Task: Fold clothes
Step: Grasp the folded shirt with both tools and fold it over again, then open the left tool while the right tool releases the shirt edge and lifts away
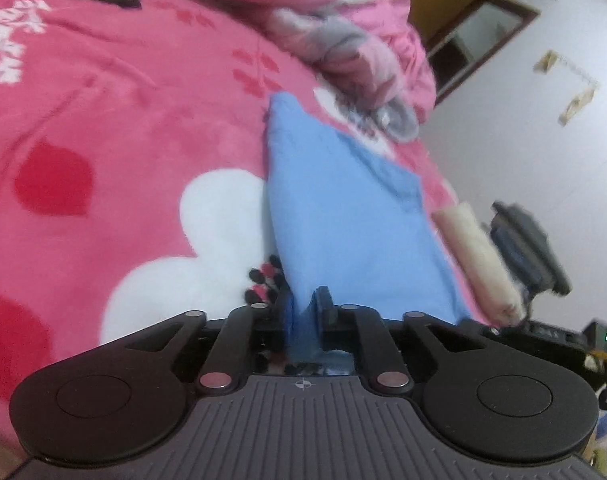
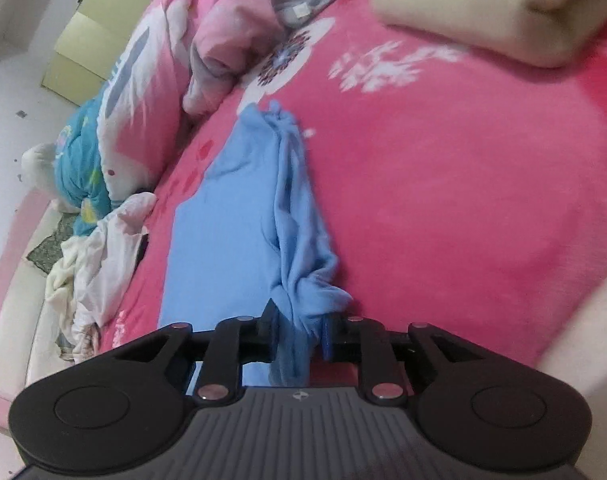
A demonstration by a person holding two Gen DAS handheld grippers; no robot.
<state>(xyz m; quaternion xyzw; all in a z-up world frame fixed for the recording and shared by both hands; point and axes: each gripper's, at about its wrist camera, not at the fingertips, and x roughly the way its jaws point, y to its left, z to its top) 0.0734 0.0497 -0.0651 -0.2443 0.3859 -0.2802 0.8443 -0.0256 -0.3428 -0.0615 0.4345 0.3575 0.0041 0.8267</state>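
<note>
A light blue garment (image 1: 343, 208) lies stretched on a pink flowered blanket (image 1: 123, 120). My left gripper (image 1: 305, 312) is shut on one edge of it, cloth pinched between the fingers. In the right wrist view the same blue garment (image 2: 239, 216) runs away from me, its right edge bunched into a ridge. My right gripper (image 2: 297, 328) is shut on that bunched edge, just above the blanket (image 2: 443, 200). A forearm in a cream sleeve (image 1: 479, 260) and the other gripper's body (image 1: 531, 248) show at the right of the left wrist view.
A pink and grey garment (image 1: 355, 52) lies crumpled beyond the blue one, also in the right wrist view (image 2: 243, 32). A folded cream garment (image 2: 495, 8) sits at the far right. A white cloth heap (image 2: 99, 260) and a blue quilt (image 2: 79, 168) lie at the left bed edge.
</note>
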